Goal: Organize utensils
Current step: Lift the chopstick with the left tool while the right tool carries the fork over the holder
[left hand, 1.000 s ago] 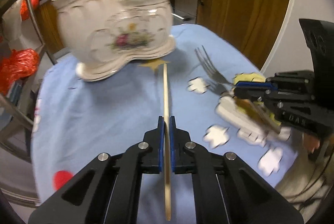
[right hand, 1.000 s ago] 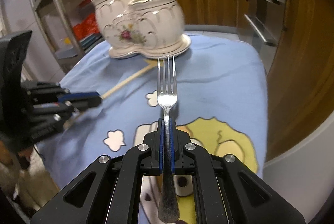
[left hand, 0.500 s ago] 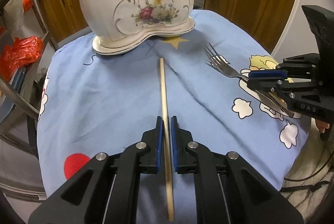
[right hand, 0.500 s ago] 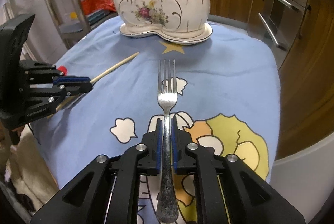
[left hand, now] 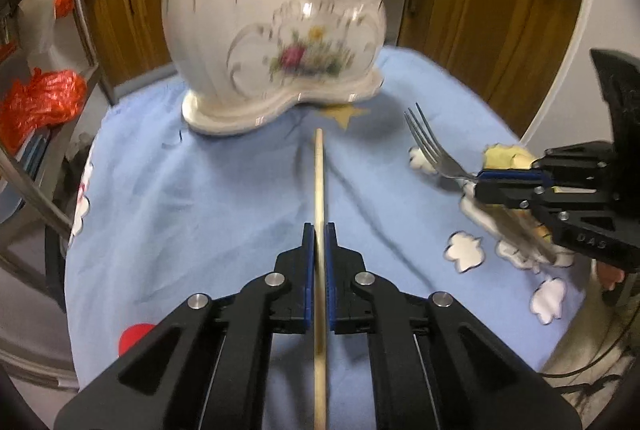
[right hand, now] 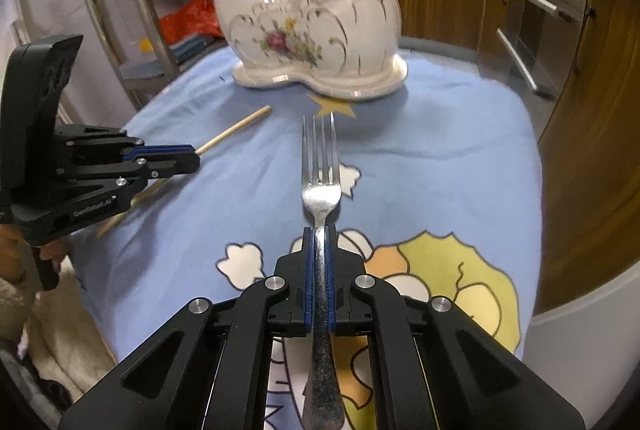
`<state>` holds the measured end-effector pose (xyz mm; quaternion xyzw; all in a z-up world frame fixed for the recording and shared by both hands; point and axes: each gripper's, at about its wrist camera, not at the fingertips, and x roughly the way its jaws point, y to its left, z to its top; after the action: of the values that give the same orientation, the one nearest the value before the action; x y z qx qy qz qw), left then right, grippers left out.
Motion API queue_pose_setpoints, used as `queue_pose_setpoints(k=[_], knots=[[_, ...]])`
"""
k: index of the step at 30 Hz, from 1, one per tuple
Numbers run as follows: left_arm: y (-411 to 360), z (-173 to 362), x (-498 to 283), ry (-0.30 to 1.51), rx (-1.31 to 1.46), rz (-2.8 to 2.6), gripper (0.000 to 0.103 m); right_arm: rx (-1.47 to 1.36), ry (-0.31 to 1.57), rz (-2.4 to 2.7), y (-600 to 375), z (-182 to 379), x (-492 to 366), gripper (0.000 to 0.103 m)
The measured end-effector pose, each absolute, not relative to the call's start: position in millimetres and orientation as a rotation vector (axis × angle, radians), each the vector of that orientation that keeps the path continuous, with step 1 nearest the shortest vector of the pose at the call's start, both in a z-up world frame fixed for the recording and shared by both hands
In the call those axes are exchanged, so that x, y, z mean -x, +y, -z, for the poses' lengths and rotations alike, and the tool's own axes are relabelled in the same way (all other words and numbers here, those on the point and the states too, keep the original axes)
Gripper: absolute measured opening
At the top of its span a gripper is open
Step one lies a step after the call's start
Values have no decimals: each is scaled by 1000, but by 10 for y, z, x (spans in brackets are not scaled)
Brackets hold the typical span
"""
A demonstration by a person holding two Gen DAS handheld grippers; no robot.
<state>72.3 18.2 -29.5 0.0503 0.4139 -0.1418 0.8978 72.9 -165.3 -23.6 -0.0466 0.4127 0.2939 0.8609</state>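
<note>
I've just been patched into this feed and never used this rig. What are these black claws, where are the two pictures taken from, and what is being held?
There is no robot arm here. A person carries a hand-held gripper in each hand, and each one has a wide-angle camera looking forward along its two fingers.

In the left camera's picture, the left hand-held gripper is shut on a thin wooden stick. The right one appears at that picture's right edge.

In the right camera's picture, the right hand-held gripper is shut on a metal fork, tines pointing ahead. The left one shows at the left edge.

Both point toward a white flowered twin-pot holder standing on a blue cartoon-print cloth. The holder already contains sticks in one pot and yellow-handled utensils in the other.
</note>
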Motion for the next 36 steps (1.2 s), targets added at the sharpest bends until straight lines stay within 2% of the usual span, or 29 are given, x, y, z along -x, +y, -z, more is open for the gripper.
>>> queue_pose_setpoints(k=[16, 27, 36], knots=[[403, -592, -492, 397, -33, 290, 5, 0, 460, -630, -1665, -483, -716, 6], [671, -1314, -1245, 150, 165, 273, 5, -85, 396, -614, -1605, -1055, -1316, 6], [579, -1376, -1800, 95, 191, 256, 5, -101, 315, -605, -1510, -1307, -1593, 6]])
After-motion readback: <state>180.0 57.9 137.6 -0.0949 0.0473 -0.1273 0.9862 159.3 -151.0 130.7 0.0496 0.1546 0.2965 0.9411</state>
